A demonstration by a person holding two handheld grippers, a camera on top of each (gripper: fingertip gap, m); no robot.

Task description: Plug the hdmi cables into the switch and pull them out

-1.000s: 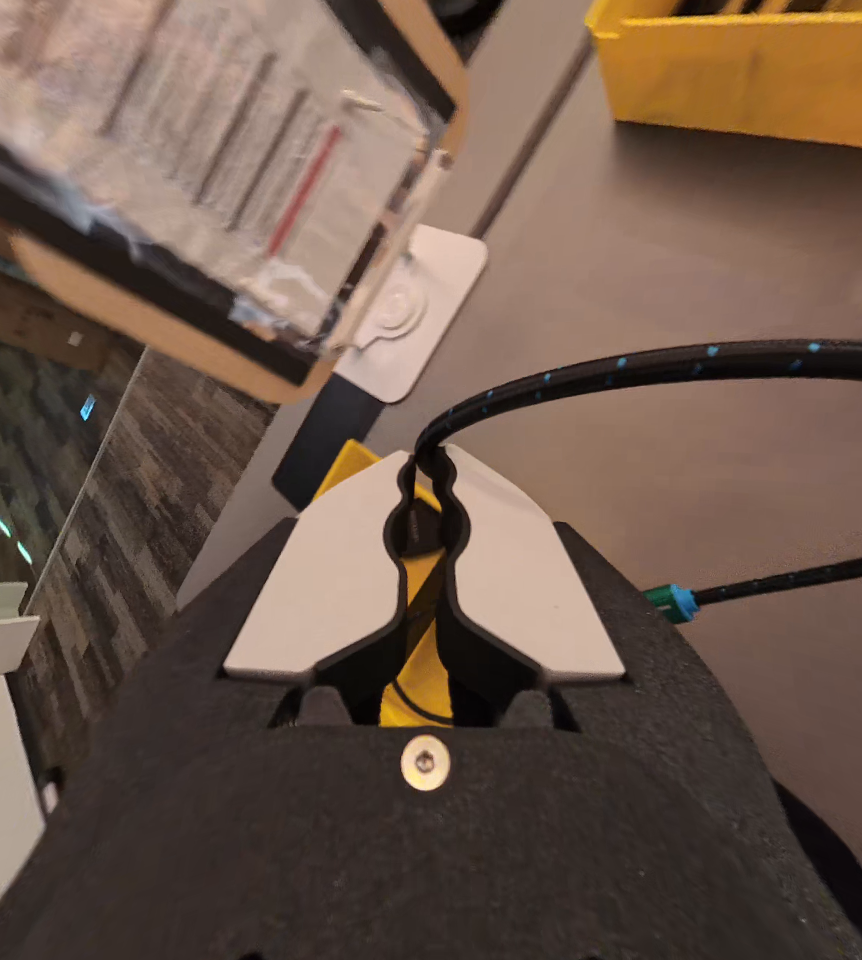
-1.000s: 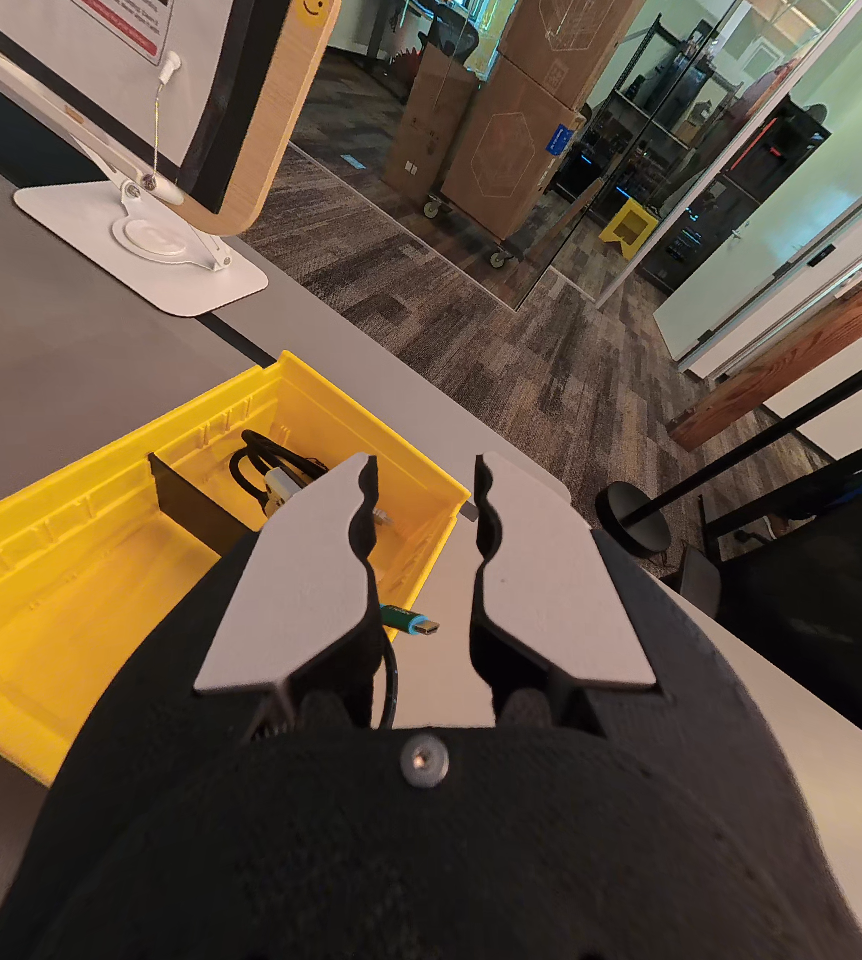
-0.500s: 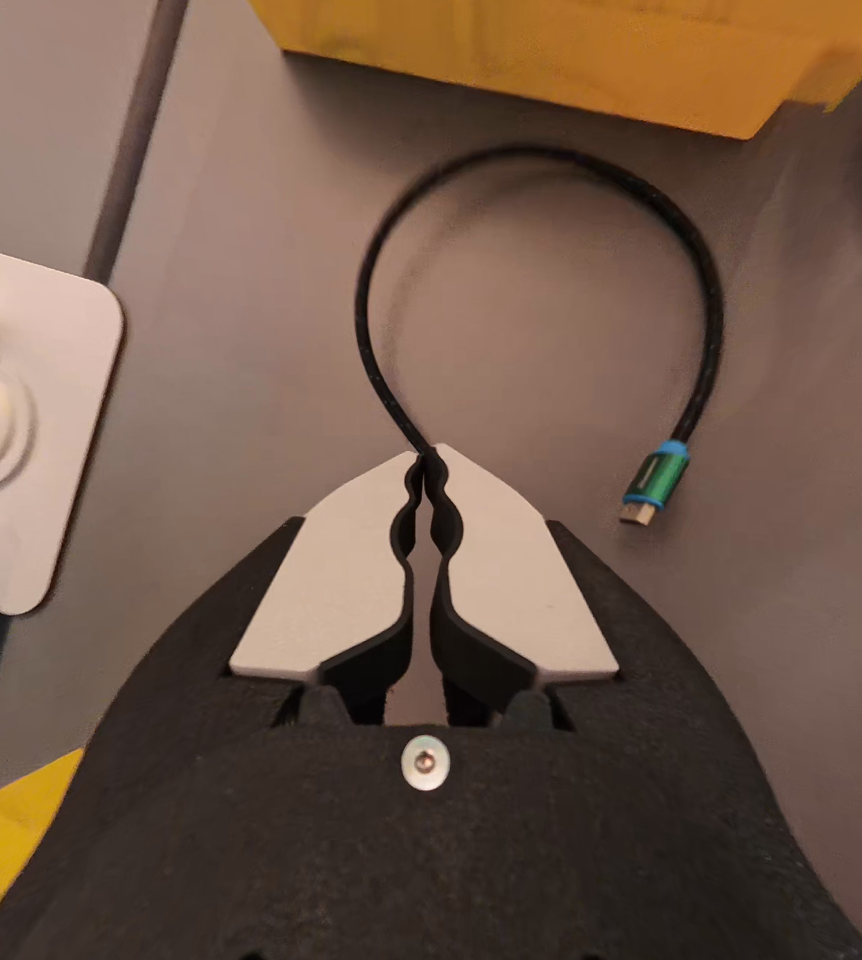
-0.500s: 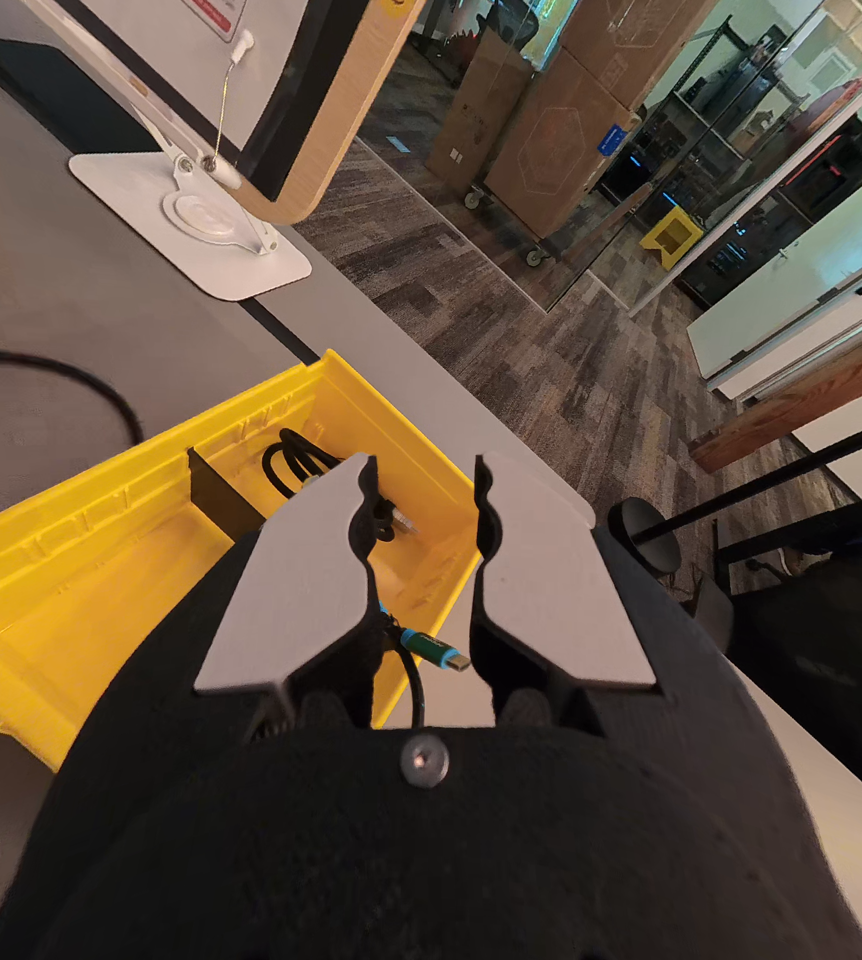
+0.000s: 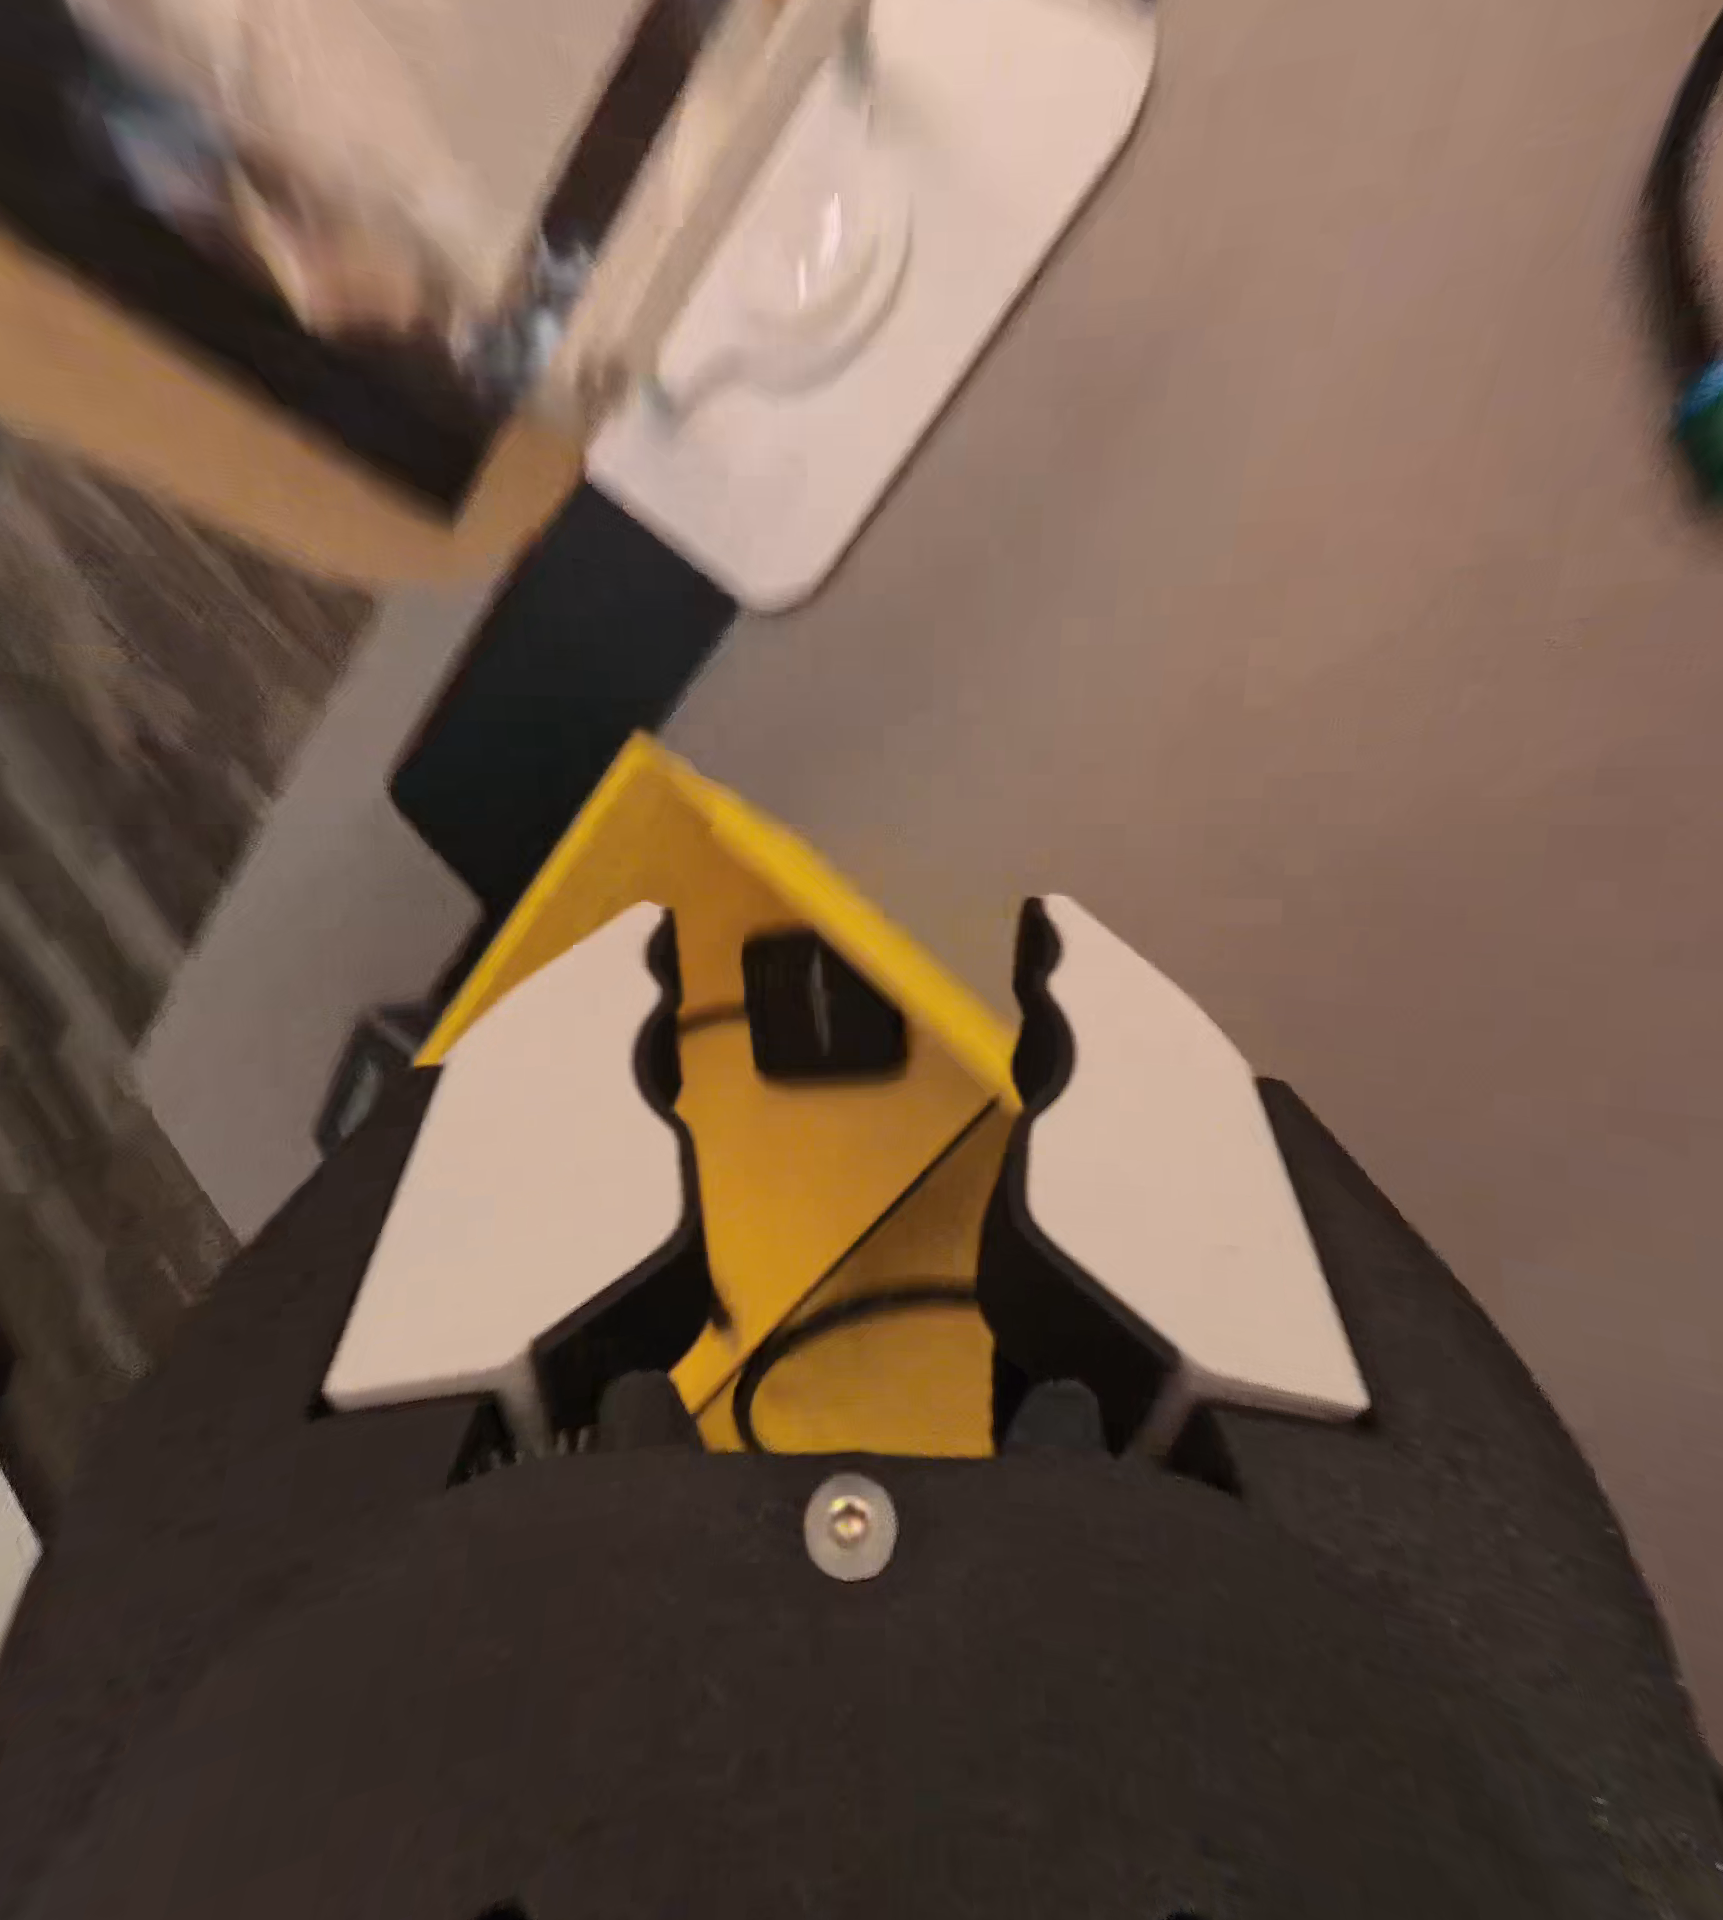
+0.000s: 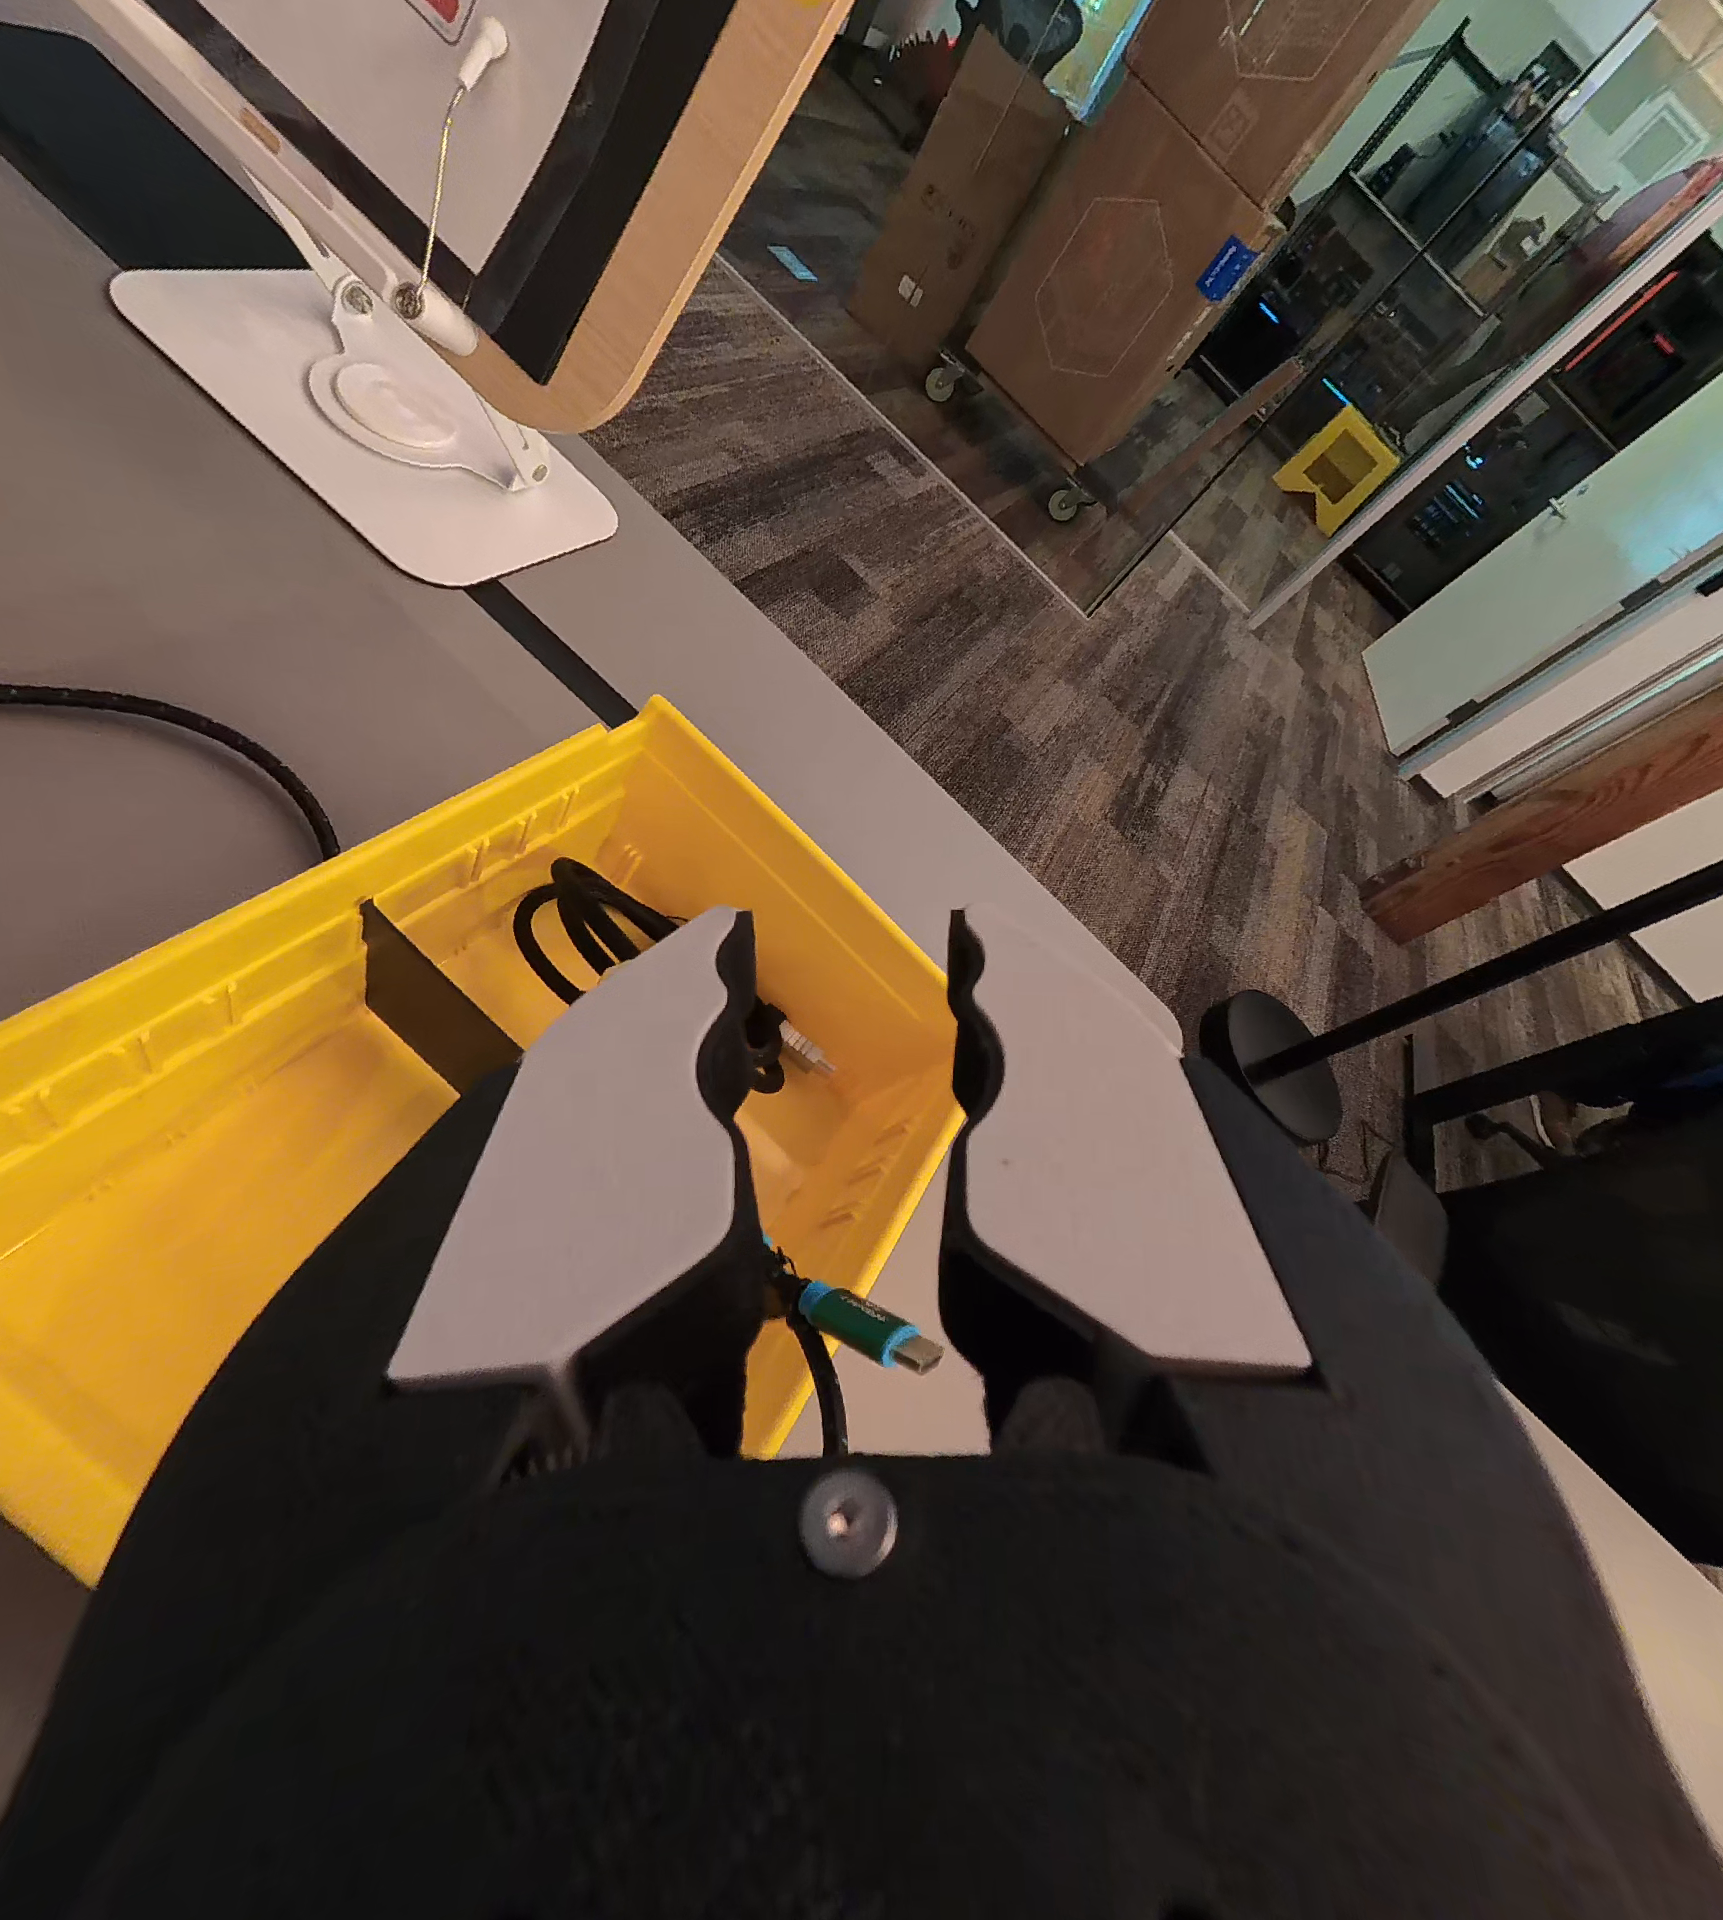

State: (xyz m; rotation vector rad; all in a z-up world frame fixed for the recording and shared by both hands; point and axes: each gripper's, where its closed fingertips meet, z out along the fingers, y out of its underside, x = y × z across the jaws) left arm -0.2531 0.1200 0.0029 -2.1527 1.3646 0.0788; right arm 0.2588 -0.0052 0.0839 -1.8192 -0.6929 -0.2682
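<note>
Both the left hand-held gripper (image 5: 841,914) and right hand-held gripper (image 6: 849,920) are hovering spread and empty over yellow plastic bins (image 6: 213,1049). One braided black HDMI cable (image 6: 161,717) is lying on the grey worktop (image 6: 109,582). A second cable (image 6: 576,925) is sitting coiled inside the right bin.

An office or lab workspace: a grey counter (image 6: 88,540) stands beside a glass partition (image 6: 1356,343), with patterned carpet tiles (image 6: 940,644) on the floor. Beyond the glass, stacked cardboard boxes (image 6: 1096,229) sit on a wheeled cart near dark shelving racks (image 6: 1459,260) and white cabinets (image 6: 1584,644).
</note>
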